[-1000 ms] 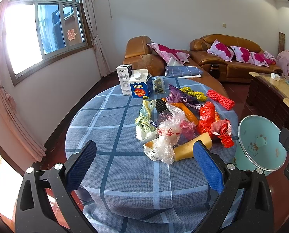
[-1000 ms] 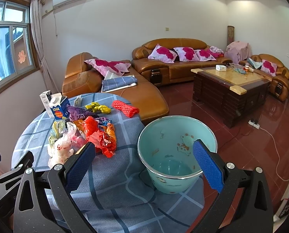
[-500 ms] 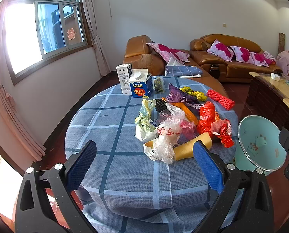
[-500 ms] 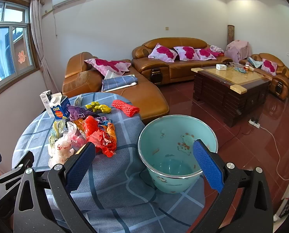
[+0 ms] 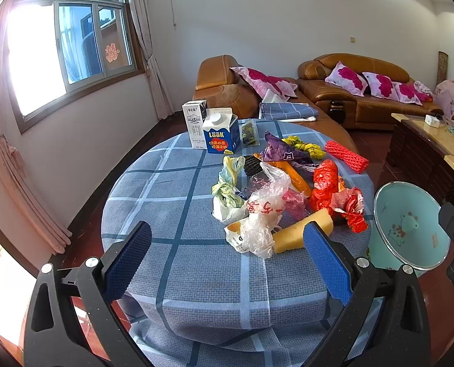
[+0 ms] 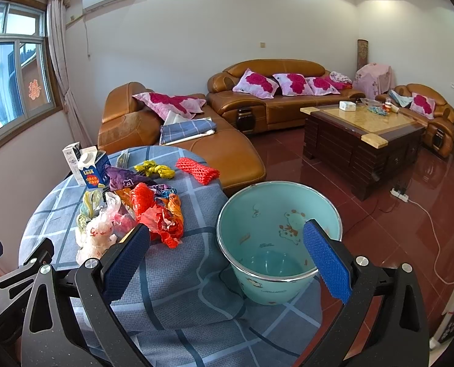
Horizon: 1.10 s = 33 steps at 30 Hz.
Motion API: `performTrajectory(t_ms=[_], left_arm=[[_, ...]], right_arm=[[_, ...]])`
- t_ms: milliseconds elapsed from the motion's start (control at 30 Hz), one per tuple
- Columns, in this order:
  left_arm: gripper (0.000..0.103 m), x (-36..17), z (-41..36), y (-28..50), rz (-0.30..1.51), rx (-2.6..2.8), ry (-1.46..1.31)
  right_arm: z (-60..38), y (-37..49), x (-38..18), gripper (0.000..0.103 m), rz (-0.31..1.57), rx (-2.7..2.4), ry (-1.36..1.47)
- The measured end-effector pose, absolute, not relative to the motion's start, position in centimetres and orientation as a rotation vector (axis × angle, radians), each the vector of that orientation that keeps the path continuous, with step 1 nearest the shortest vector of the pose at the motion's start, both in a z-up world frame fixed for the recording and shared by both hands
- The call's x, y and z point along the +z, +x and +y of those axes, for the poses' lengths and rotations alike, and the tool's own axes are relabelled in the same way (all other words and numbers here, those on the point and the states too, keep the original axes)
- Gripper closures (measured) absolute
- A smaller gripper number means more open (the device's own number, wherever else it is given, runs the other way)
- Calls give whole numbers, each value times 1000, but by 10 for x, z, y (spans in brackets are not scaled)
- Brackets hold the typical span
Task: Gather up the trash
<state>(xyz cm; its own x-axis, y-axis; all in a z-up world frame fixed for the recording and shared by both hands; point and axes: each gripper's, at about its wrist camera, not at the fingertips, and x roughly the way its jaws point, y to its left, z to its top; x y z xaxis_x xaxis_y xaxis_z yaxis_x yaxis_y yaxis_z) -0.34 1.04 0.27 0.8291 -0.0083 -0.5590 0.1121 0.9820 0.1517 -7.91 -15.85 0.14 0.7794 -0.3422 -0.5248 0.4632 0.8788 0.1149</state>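
Trash (image 5: 282,195) lies heaped on the far right part of the round tabletop (image 5: 178,214), which wears a blue checked cloth: crumpled clear and red plastic bags, a yellow foam piece (image 5: 300,232) nearest you, and a red foam net (image 5: 346,156) lying apart at the far edge. Two cartons, a blue milk carton (image 5: 221,134) and a white one (image 5: 195,124), stand upright behind the heap, touching each other.

Just beside the tabletop's right edge sits the teal bin (image 6: 276,238), mouth up and seemingly empty, so nothing appears collected yet. It is probably placed there so that you can carry each piece a short way over the edge.

Your left tool (image 5: 227,263) hangs over the near bare cloth, fingers spread wide and gripping nothing, lined up roughly with the foam piece. Your right tool (image 6: 227,260) is likewise spread and empty, framing the bin and the tabletop's edge.

Underneath the bags you cannot tell what lies buried; a dark ribbed item (image 5: 253,165) is half covered. The bin's base is cut off by the draped cloth.
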Motion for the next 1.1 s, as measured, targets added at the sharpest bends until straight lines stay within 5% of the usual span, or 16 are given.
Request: performTrajectory(t_ms=[1033, 1100], left_arm=[[6, -25, 28, 28, 687, -83, 162], [6, -33, 38, 36, 703, -61, 160]], right_arm=[[-158, -66, -11, 7, 543, -424, 238], [-158, -63, -15, 24, 543, -421, 224]])
